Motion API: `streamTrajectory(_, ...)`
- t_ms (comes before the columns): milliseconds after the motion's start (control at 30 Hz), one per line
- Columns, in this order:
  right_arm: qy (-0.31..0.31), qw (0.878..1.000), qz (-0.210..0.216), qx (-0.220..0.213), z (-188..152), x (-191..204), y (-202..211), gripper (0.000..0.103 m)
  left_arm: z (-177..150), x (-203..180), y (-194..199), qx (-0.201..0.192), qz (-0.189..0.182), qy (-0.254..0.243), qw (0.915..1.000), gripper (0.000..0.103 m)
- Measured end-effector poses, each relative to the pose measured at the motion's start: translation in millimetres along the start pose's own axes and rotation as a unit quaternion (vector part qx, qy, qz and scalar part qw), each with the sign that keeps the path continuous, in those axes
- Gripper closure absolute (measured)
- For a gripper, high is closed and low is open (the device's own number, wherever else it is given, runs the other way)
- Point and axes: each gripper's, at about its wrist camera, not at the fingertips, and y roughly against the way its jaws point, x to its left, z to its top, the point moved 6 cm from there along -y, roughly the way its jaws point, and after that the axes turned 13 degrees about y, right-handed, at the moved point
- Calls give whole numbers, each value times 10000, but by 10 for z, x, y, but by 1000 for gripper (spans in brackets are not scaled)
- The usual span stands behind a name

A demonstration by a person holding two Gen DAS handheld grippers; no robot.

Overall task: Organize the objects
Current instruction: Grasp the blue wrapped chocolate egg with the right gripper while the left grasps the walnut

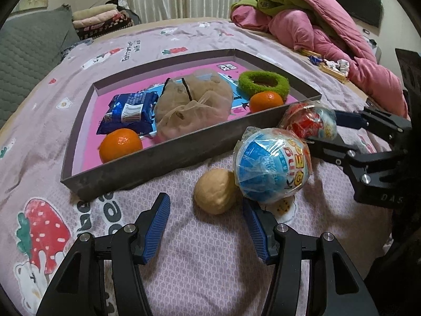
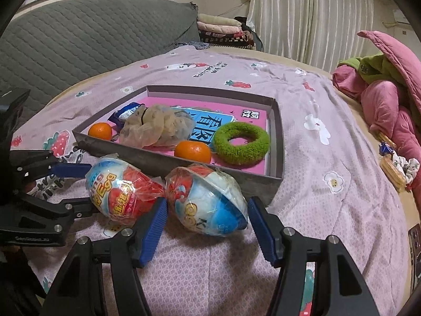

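Note:
A shallow grey box (image 1: 147, 158) (image 2: 277, 131) lies on the bed, holding two oranges (image 1: 120, 144) (image 2: 193, 152), a blue snack pack (image 1: 130, 112), a mesh bag (image 1: 193, 104) (image 2: 158, 126) and a green ring (image 1: 263, 83) (image 2: 240, 142). In front of it lie two wrapped toy eggs (image 1: 272, 166) (image 2: 208, 200) (image 2: 121, 193) and a tan ball (image 1: 215, 191). My left gripper (image 1: 206, 221) is open just short of the tan ball. My right gripper (image 2: 208, 216) is open with its fingers on either side of one egg (image 1: 309, 121), not closed on it.
The bed has a lilac strawberry-print sheet (image 1: 210, 250). A pink quilt with green cloth (image 1: 315, 23) (image 2: 386, 97) is heaped at the far right, small snacks (image 2: 394, 168) beside it. A grey padded headboard (image 2: 79, 39) and folded towels (image 1: 102, 18) stand behind.

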Motion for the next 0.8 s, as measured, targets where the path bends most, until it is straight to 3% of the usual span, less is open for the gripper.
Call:
streamTrajectory(167, -62, 9999, 148, 37, 11, 15, -77, 42, 46, -1, -27, -21, -39, 49, 10000, 44)
streamTrajectory(267, -52, 9998, 178, 28, 22, 31, -85, 45, 66, -12, -44, -36, -56, 38, 10000, 51)
streamTrajectory(400, -17, 9998, 174, 10, 23, 46, -78, 45, 71, -47, -44, -20, -140, -11, 9999, 68)
streamTrajectory(800, -232, 9988, 241, -350, 109, -7, 67, 46, 124, 19, 96, -119, -270, 147, 9995, 69)
